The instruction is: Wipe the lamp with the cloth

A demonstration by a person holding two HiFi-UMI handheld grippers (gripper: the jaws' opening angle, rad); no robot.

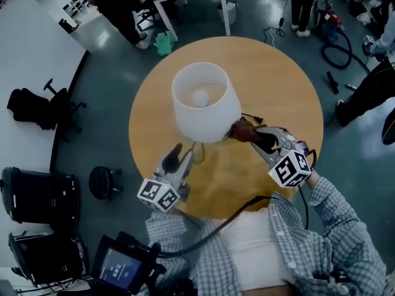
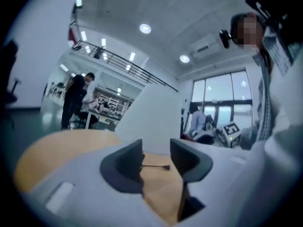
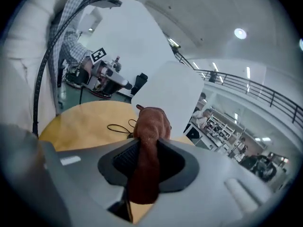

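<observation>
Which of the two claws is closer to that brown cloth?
Right. The right claw is clamped on the cloth; the left claw, open and empty, sits on the lamp's other side.

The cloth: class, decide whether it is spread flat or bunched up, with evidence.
Bunched up. The cloth is pinched into a crumpled wad between the jaws of the right gripper, not flat.

Lamp (image 1: 205, 103): white tapered shade, open top, bulb visible inside. It stands upright, slightly left of centre on the round wooden table (image 1: 284, 85), well clear of its edges. Cloth (image 1: 245, 130): brown and bunched, pinched between the right gripper (image 1: 252, 134) jaws, its free end against the shade's lower right side.
</observation>
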